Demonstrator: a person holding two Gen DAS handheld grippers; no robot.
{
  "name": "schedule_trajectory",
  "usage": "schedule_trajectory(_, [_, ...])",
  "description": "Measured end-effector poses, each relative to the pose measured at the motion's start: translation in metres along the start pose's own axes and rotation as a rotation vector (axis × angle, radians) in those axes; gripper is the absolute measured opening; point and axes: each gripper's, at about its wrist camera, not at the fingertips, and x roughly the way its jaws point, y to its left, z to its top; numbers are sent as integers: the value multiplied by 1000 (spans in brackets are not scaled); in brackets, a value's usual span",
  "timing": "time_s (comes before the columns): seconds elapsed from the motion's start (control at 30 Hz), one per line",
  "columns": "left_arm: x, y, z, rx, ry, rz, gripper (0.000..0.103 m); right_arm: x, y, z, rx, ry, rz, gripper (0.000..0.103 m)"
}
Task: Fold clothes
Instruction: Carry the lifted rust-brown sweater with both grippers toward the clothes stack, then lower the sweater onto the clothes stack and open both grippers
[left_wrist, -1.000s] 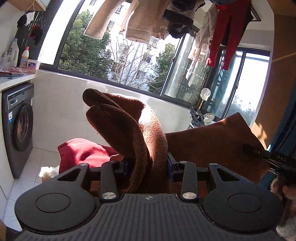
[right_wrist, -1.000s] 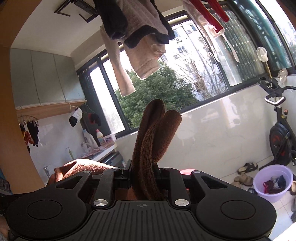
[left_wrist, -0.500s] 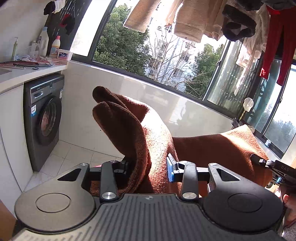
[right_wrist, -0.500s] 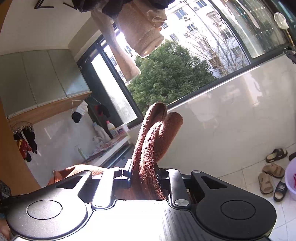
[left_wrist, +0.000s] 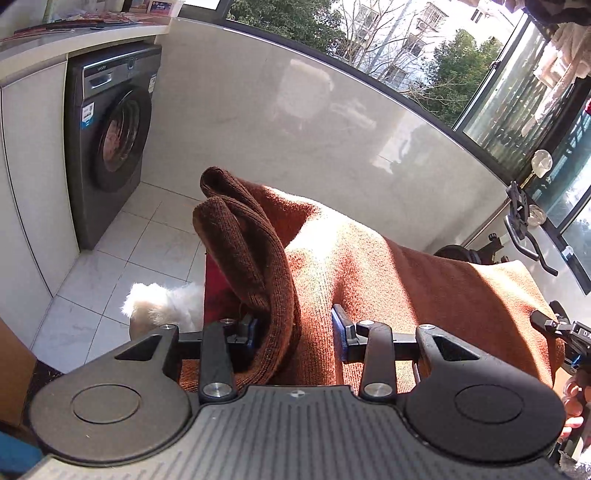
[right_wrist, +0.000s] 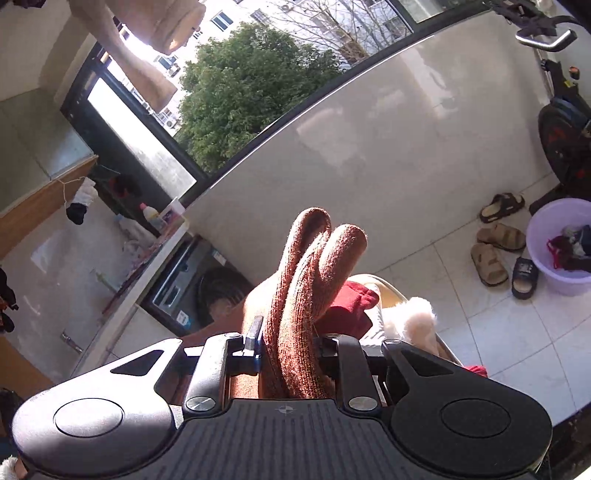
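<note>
A brown knit garment (left_wrist: 388, 280) hangs stretched between my two grippers. My left gripper (left_wrist: 291, 325) is shut on a thick bunched fold of it, which stands up past the fingers. From there the cloth runs right, sunlit, to the picture's right edge, where a person's fingers (left_wrist: 574, 402) show. In the right wrist view my right gripper (right_wrist: 290, 339) is shut on a doubled, rolled edge of the same brown garment (right_wrist: 306, 280). Both grippers point downward toward the floor.
Below the cloth lie a red garment (right_wrist: 351, 306) and a white fluffy item (right_wrist: 413, 317). A washing machine (left_wrist: 110, 147) stands under a counter at left. On the tiled floor are sandals (right_wrist: 495, 251) and a purple basin (right_wrist: 561, 251), beside an exercise bike (right_wrist: 565, 129).
Both grippers have come down and tipped toward the floor, carrying the brown garment. The hanging laundry has slid out of the top of the views, and the floor tiles now show.
</note>
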Motion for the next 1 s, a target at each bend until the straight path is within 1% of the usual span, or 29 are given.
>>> schedule_trajectory(0.1, [-8, -7, 13, 39, -20, -16, 33, -13, 19, 0, 44, -8, 54, 17])
schedule_trajectory(0.17, [-11, -9, 17, 58, -33, -11, 33, -23, 33, 5, 40, -18, 67, 17])
schedule_trajectory(0.23, [-5, -6, 12, 52, -25, 5, 34, -28, 30, 9, 15, -27, 30, 17])
schedule_trajectory(0.33, [9, 13, -2, -1, 2, 20, 42, -9, 4, 0, 13, -11, -68, 18])
schedule_trajectory(0.37, [10, 19, -4, -26, 2, 9, 45, -1, -6, -4, 13, -5, -104, 20])
schedule_trajectory(0.4, [8, 25, -6, -55, 1, -14, 45, 5, -13, -9, 5, 4, -131, 21])
schedule_trajectory(0.43, [6, 31, -6, -79, 3, -41, 45, 10, -17, -15, 0, 15, -161, 28])
schedule_trajectory(0.47, [2, 34, -5, -93, 5, -59, 45, 12, -19, -20, 7, 18, -187, 37])
schedule_trajectory(0.5, [-1, 36, -3, -87, 8, -58, 45, 12, -19, -22, 15, 13, -214, 42])
schedule_trajectory(0.57, [-8, 39, 2, -59, 10, -36, 45, 9, -9, -28, -35, -15, -305, 67])
schedule_trajectory(0.6, [-11, 40, 5, -42, 4, -10, 45, 8, -4, -31, -61, -29, -351, 73])
schedule_trajectory(0.63, [-15, 43, 8, -17, -9, 39, 45, 6, 3, -34, -94, -40, -391, 84])
schedule_trajectory(0.67, [-19, 46, 11, 6, -24, 93, 45, 3, 9, -37, -127, -52, -431, 88])
schedule_trajectory(0.7, [-22, 48, 13, 23, -36, 141, 46, 0, 16, -39, -145, -62, -447, 88])
schedule_trajectory(0.73, [-24, 49, 15, 39, -45, 181, 47, -4, 23, -41, -162, -72, -463, 93])
schedule_trajectory(0.77, [-26, 48, 15, 56, -50, 210, 53, -7, 30, -43, -183, -81, -475, 102])
schedule_trajectory(0.8, [-28, 45, 15, 76, -53, 224, 64, -9, 38, -46, -205, -91, -488, 102])
schedule_trajectory(0.83, [-30, 38, 14, 98, -59, 224, 70, -11, 45, -49, -227, -101, -501, 102])
schedule_trajectory(0.87, [-32, 29, 13, 120, -65, 219, 78, -14, 52, -52, -249, -110, -514, 102])
schedule_trajectory(0.9, [-34, 20, 12, 143, -72, 215, 82, -13, 59, -56, -260, -101, -511, 102])
schedule_trajectory(0.93, [-36, 8, 10, 164, -81, 195, 84, -12, 66, -61, -271, -92, -507, 102])
schedule_trajectory(1.0, [-42, -17, 6, 198, -101, 150, 97, -9, 79, -70, -293, -73, -501, 102])
